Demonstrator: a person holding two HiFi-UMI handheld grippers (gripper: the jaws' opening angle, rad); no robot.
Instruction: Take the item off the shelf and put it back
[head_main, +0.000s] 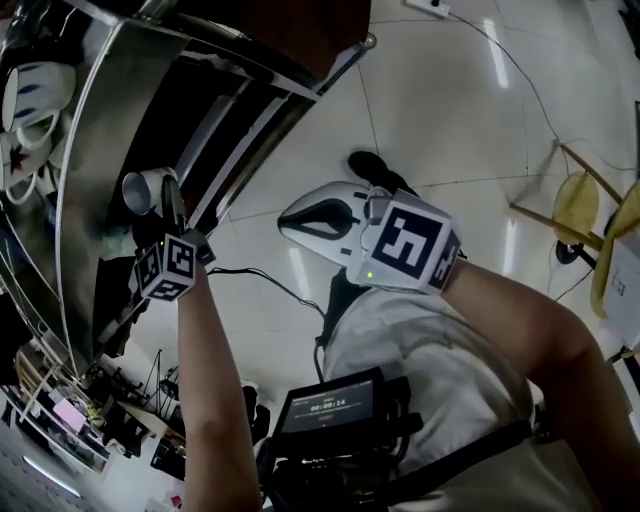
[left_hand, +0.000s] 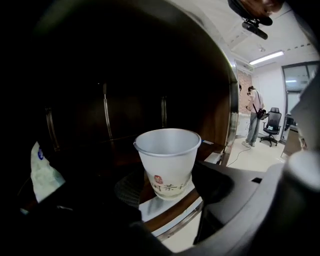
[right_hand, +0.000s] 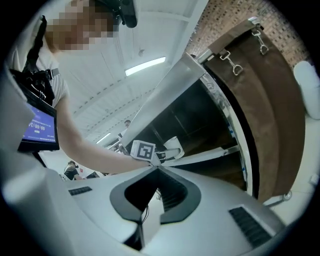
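A frosted white plastic cup (left_hand: 167, 160) with red and dark print stands upright at the front edge of a dark wooden shelf board (left_hand: 172, 212). My left gripper (left_hand: 167, 189) has one pad against each side of its lower half. In the head view the cup (head_main: 140, 188) and left gripper (head_main: 166, 206) are at the shelf unit, at the left. I cannot tell whether the cup's base rests on the board. My right gripper (head_main: 290, 222) hangs over the floor away from the shelf. Its jaws (right_hand: 156, 170) are shut with nothing in them. The cup (right_hand: 172, 146) also shows far off in the right gripper view.
The shelf unit (head_main: 110, 120) has metal rails and dark backing. A white and green packet (left_hand: 42, 172) lies on the shelf left of the cup. A black cable (head_main: 270, 282) runs over the tiled floor. A yellow chair (head_main: 580, 210) stands at the right. A person (left_hand: 255, 115) stands far off.
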